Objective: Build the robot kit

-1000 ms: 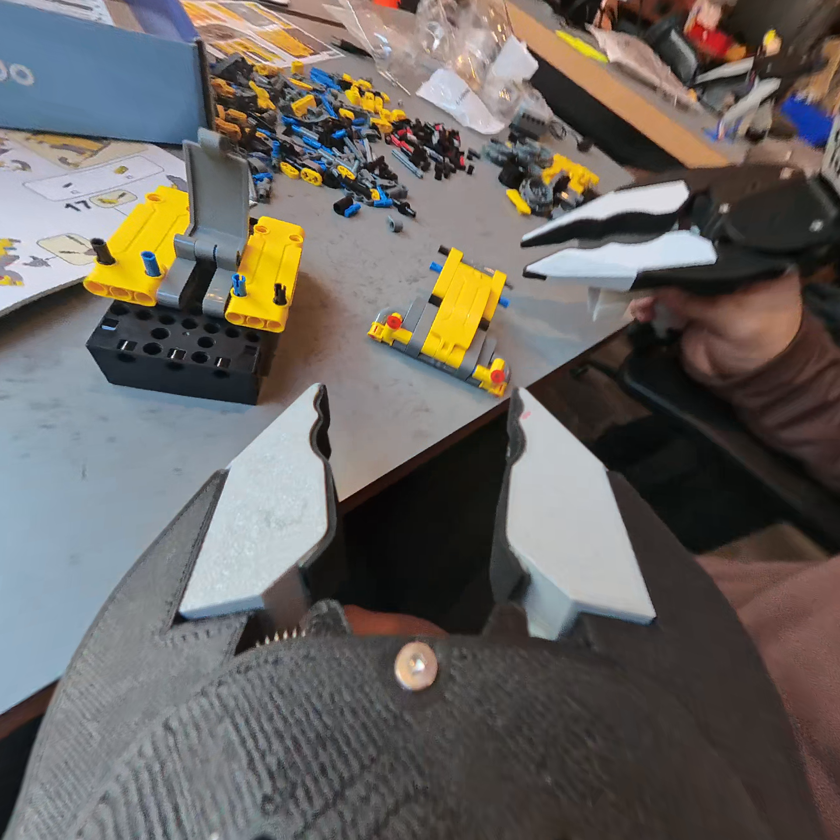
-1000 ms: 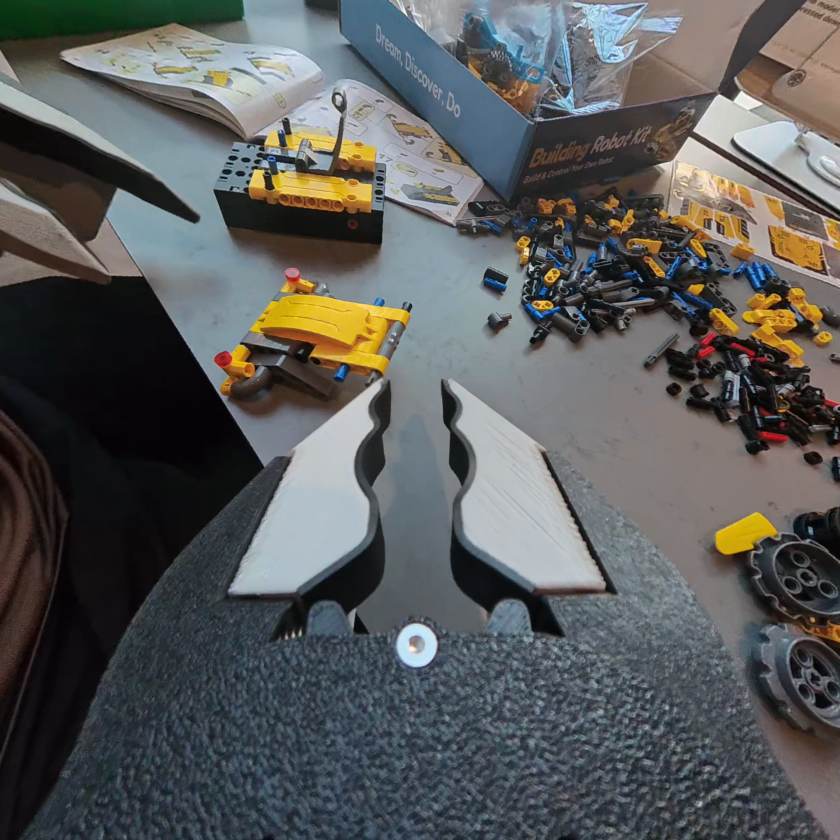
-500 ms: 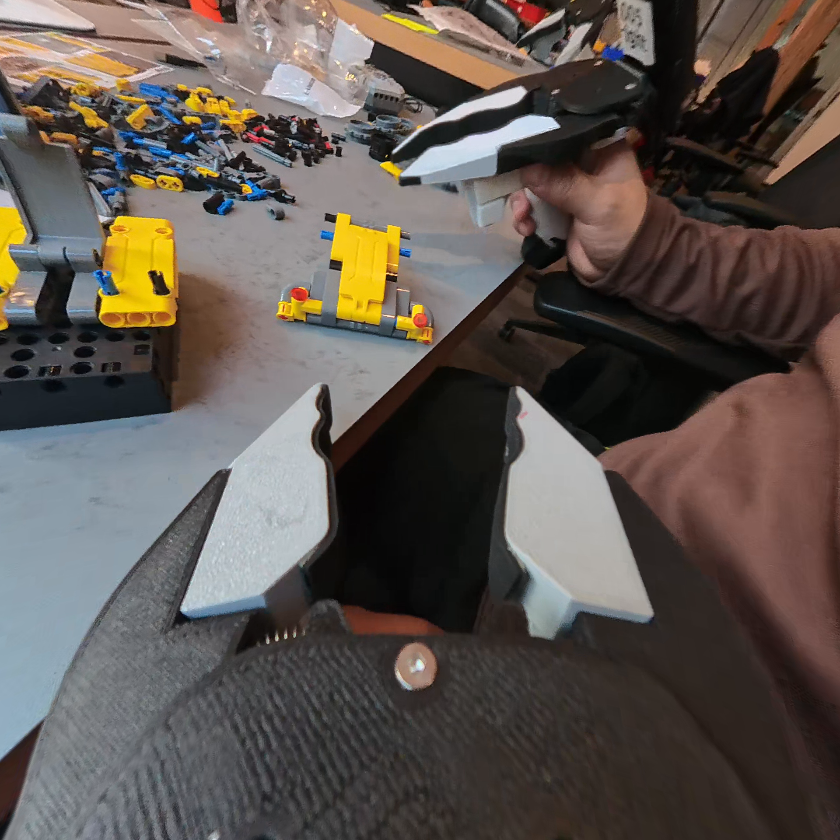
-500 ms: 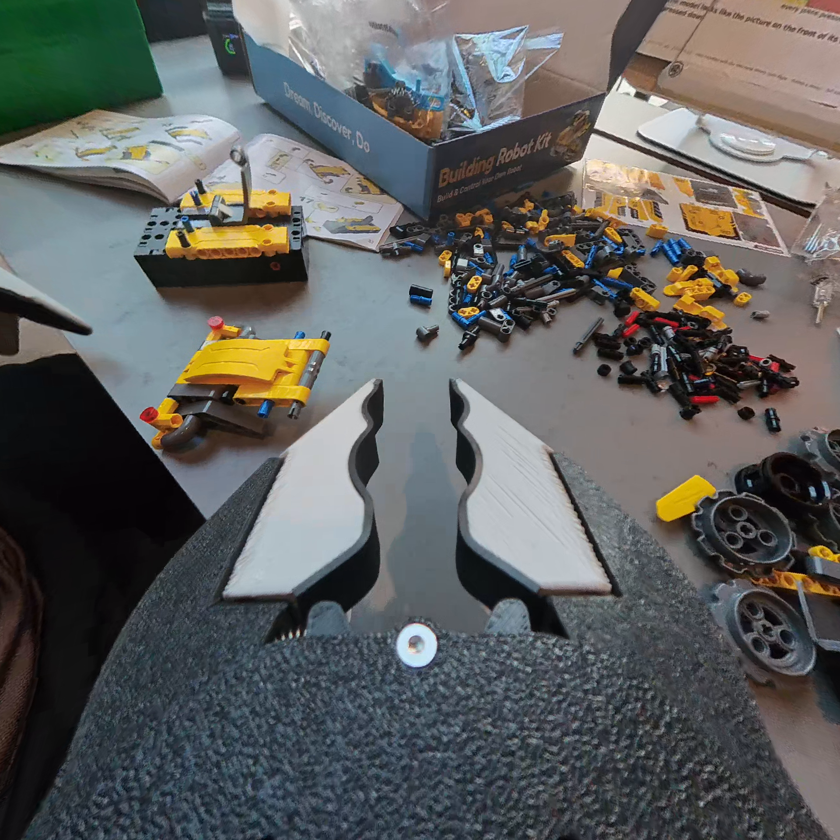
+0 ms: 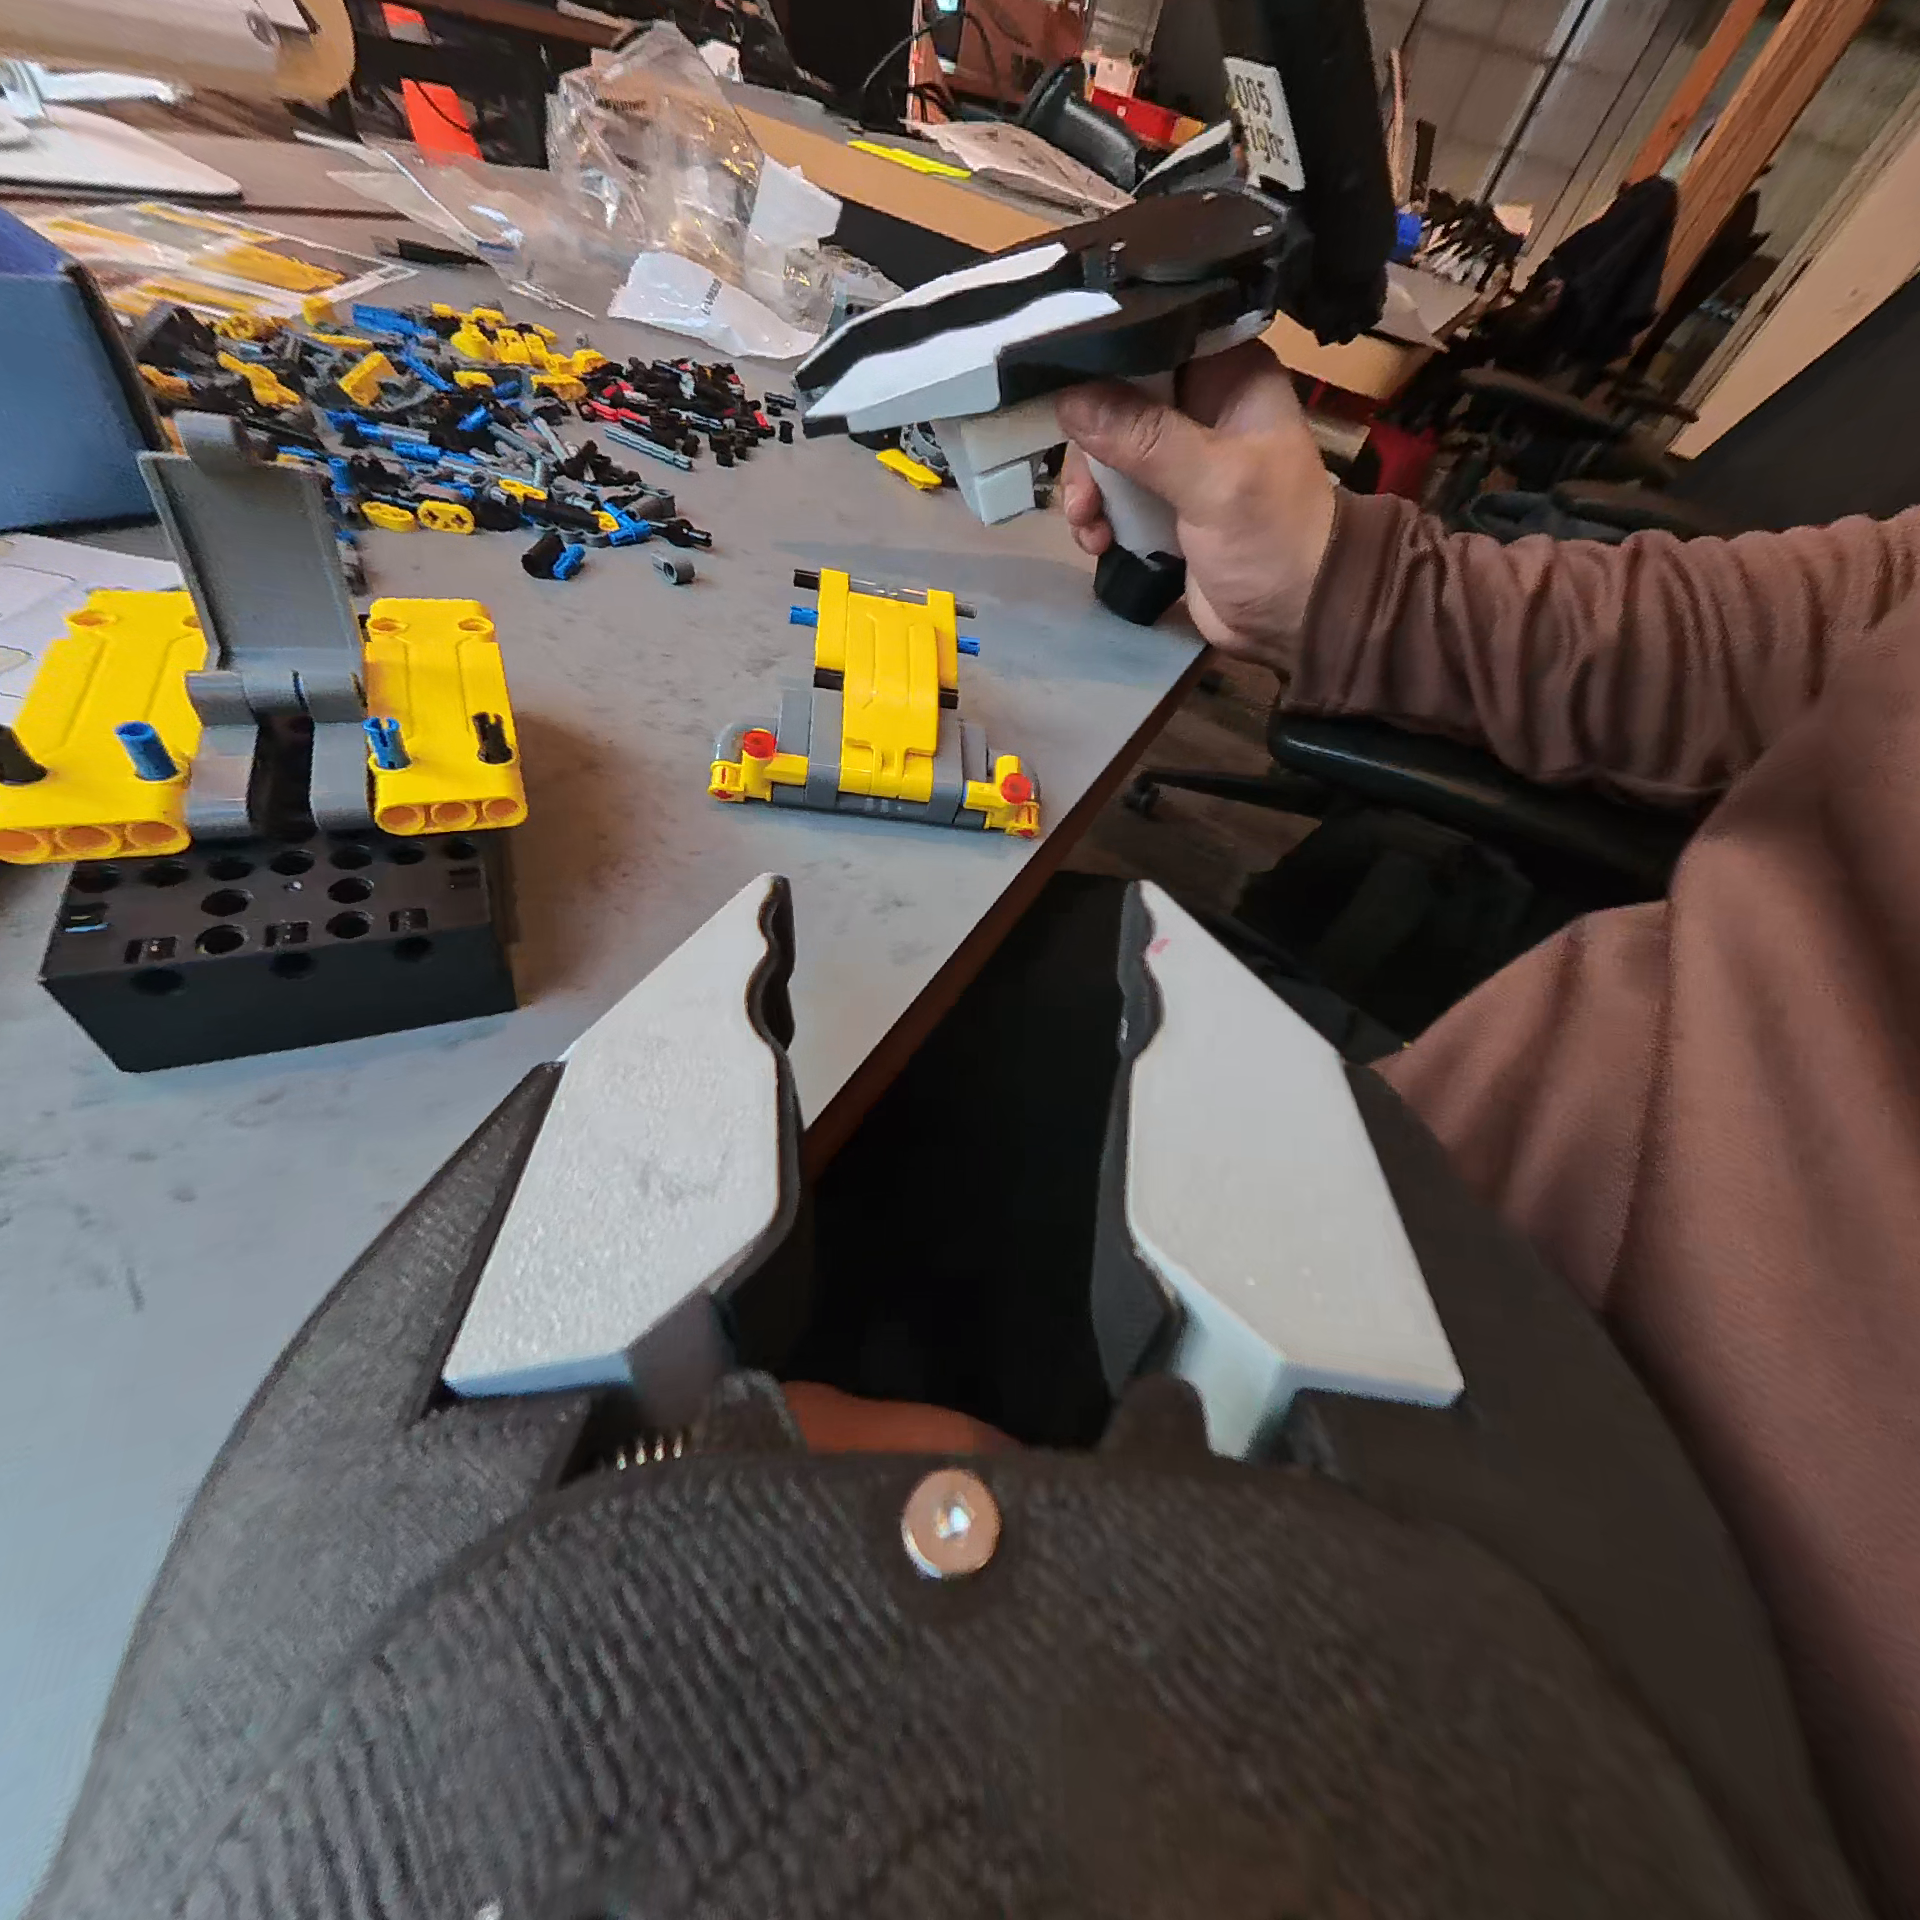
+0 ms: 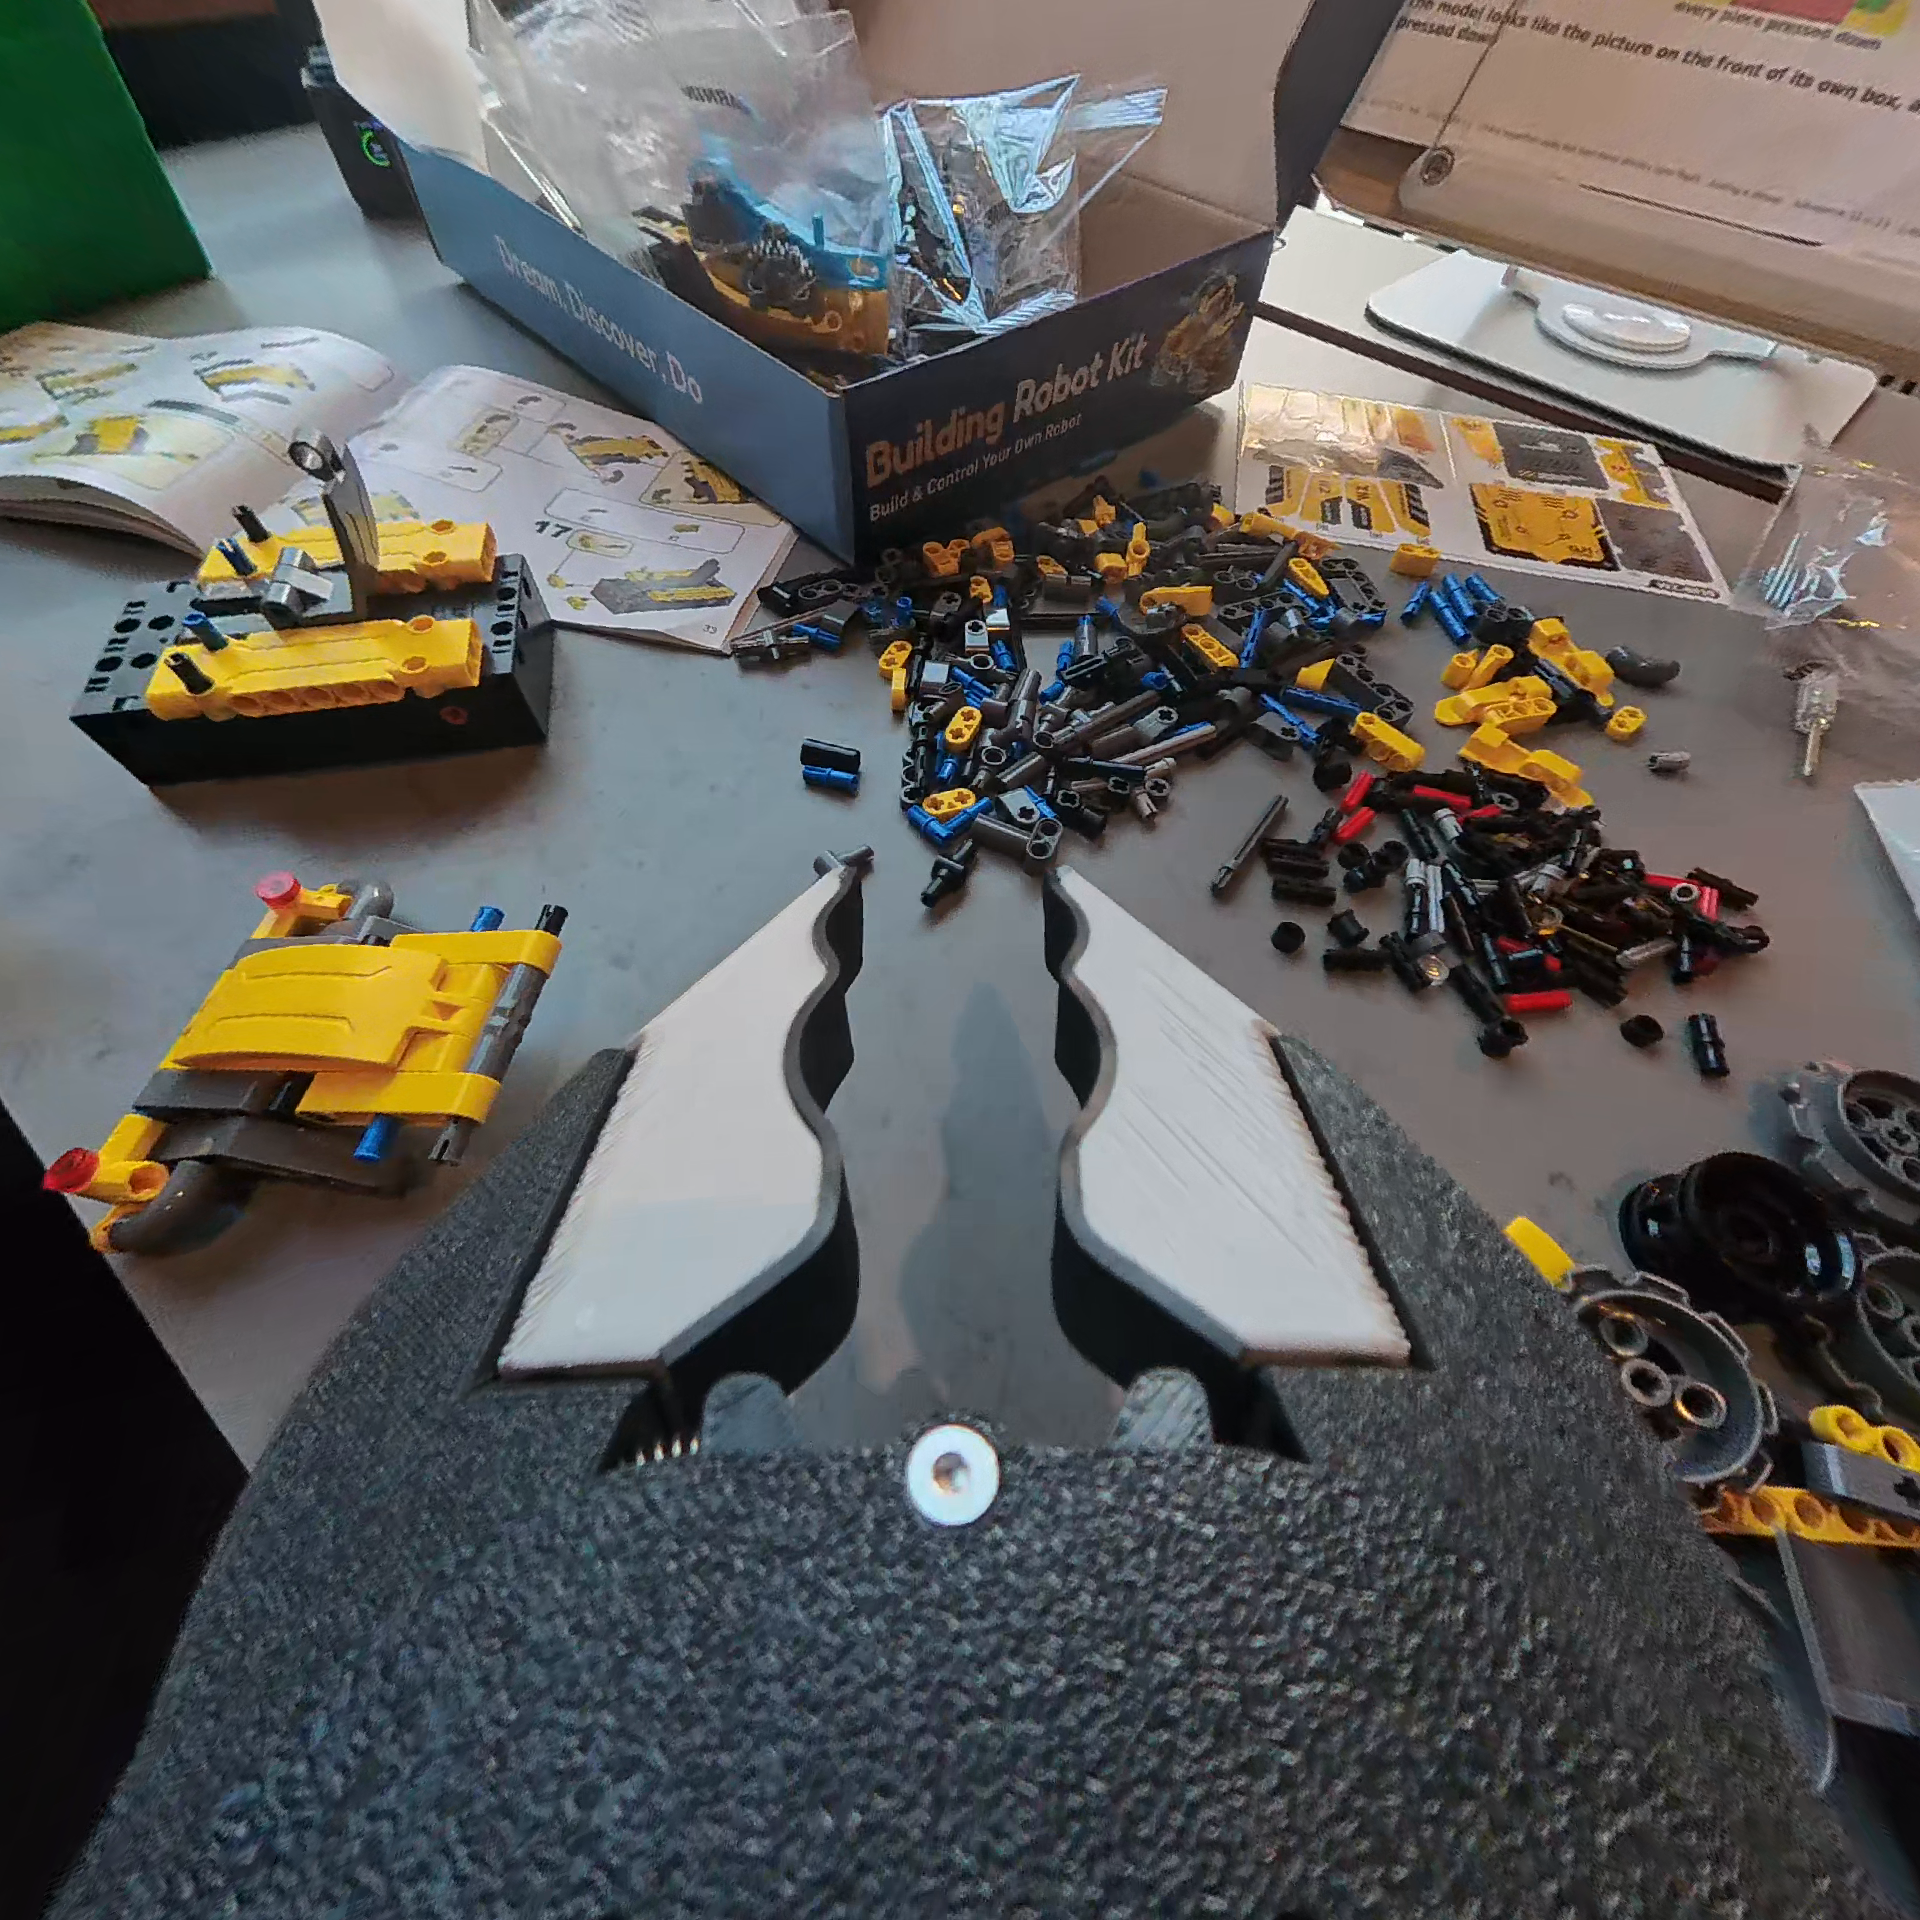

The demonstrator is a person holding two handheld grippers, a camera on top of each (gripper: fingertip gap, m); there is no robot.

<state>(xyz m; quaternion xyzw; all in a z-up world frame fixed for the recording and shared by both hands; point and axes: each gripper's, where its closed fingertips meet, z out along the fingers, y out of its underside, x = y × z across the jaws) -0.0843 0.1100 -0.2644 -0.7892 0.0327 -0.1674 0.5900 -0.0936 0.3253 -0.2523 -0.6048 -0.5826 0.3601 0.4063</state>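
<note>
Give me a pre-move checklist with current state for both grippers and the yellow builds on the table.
1. Left gripper empty, jaws apart: ok.
2. Right gripper empty, jaws apart: ok.
3. Small yellow build lies free on the table, nothing on top: ok.
4. It sits close to the table edge in the left wrist view: not ok.
5. Black block with yellow beams stands apart from the loose parts pile: ok.
6. Right gripper tips touching the small grey piece just ahead: cannot tell.
</note>
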